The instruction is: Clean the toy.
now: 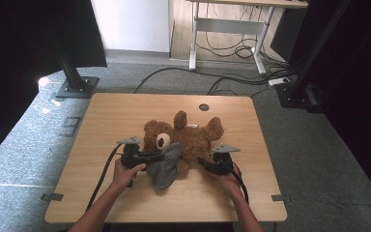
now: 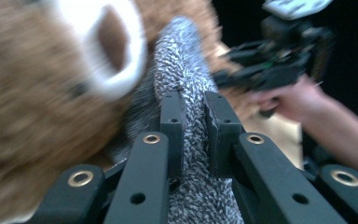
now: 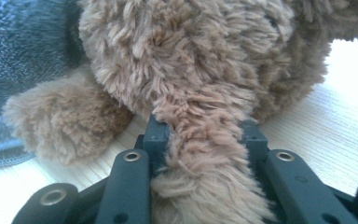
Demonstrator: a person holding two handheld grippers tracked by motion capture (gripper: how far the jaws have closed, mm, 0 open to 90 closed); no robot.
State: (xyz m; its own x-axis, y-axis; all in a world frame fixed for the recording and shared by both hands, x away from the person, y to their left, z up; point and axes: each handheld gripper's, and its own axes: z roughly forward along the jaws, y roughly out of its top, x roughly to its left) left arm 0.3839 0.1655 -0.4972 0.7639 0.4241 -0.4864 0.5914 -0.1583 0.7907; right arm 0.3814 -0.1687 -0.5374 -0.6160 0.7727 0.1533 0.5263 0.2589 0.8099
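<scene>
Lying mid-table (image 1: 111,116), a brown teddy bear (image 1: 193,137), head toward the person's left, long axis running roughly left to right, legs splayed up and to the right. Draped over its near-left side, a grey cloth (image 1: 166,166), hanging toward the near edge. Clamped on a fold of that cloth (image 2: 193,140), the left hand-held gripper (image 1: 147,157), just beside the bear's muzzle. Closed round a furry limb (image 3: 205,158) at the bear's near-right end, the right hand-held gripper (image 1: 207,164). Cloth nearer the left hand; probably to be pulled along or across the body.
</scene>
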